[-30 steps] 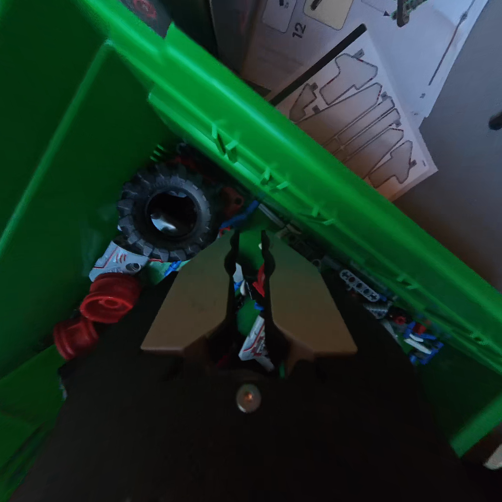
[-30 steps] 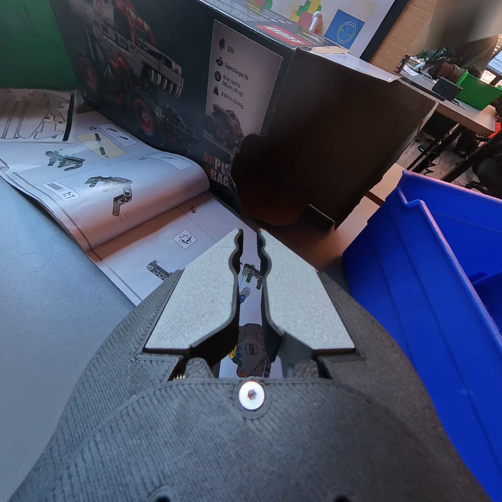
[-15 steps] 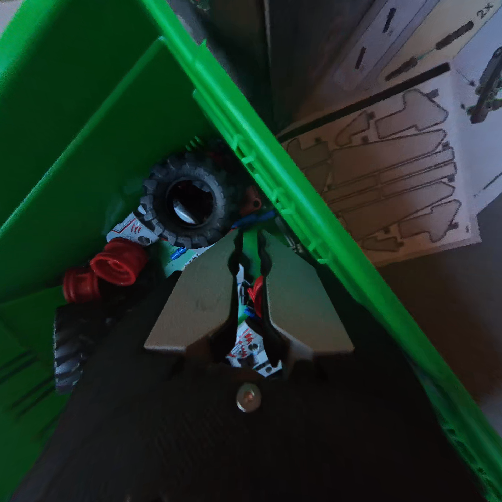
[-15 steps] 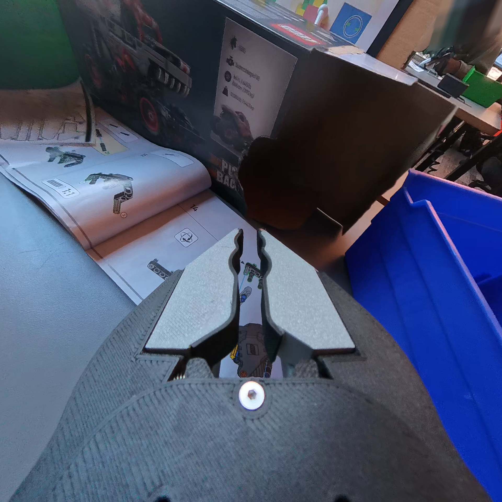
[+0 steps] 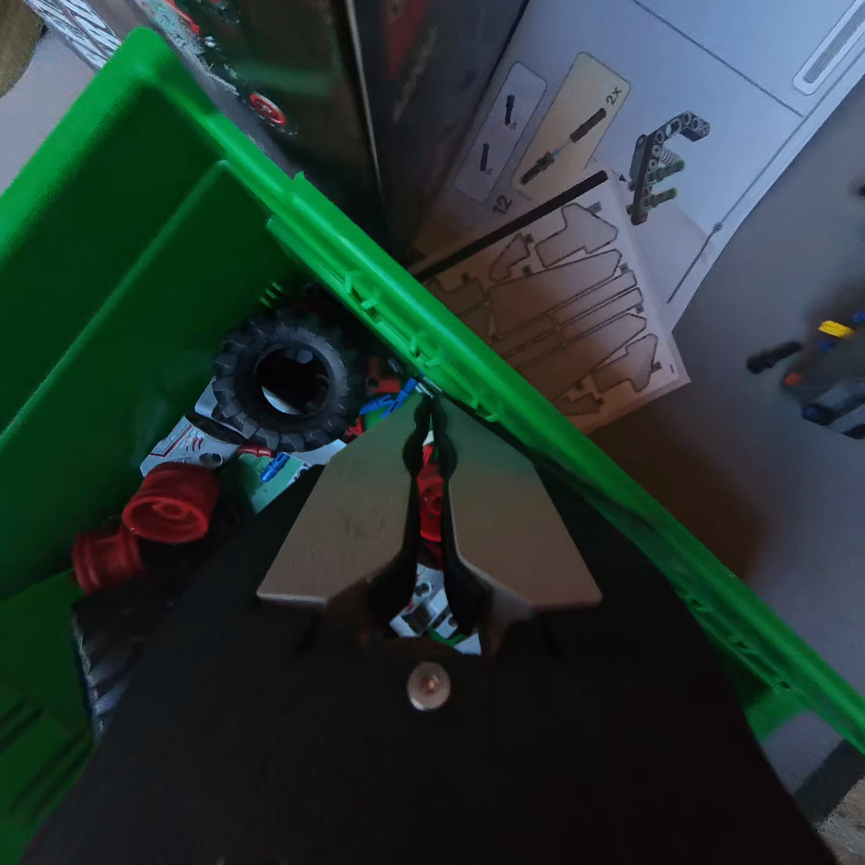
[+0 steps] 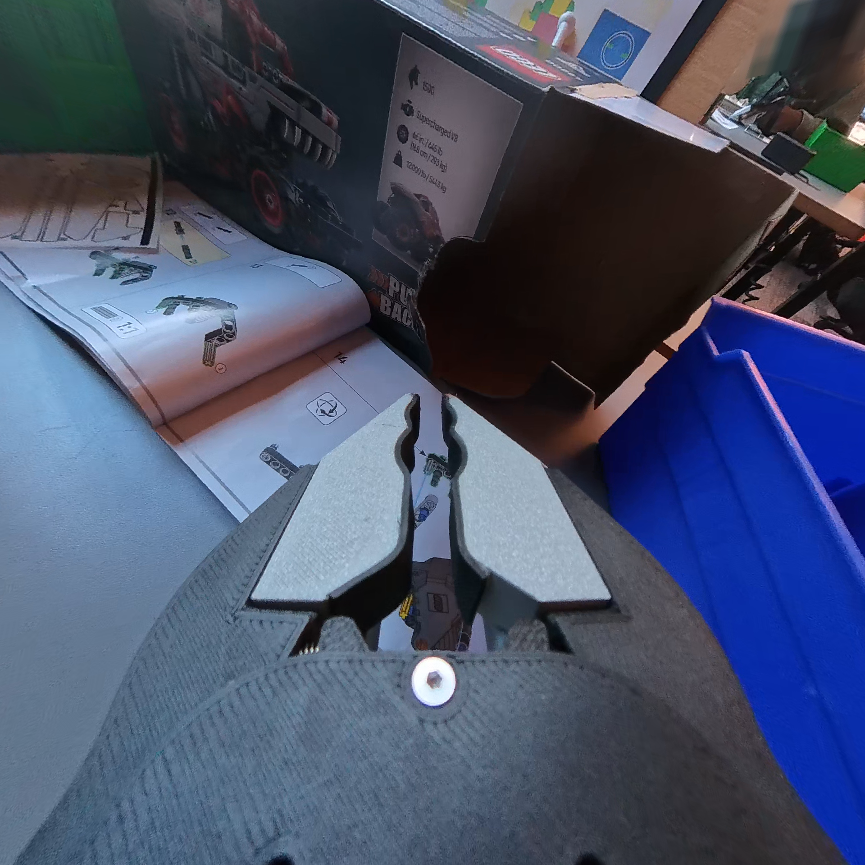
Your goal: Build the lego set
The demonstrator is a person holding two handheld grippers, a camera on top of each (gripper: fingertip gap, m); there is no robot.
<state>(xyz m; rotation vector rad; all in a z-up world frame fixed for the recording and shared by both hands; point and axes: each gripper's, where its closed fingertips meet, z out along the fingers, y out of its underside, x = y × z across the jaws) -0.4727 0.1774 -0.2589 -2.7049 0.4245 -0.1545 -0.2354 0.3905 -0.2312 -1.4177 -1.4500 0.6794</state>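
Left claw pinches a red piece (green bin) — right claw hangs slightly parted, empty.

An office or lab workroom. Beyond the grey table stand more desks on black metal legs, carrying equipment and a small green bin. A poster hangs on the wall behind. Plastic storage bins, one green and one blue, sit on the table beside an open booklet and a toy box.
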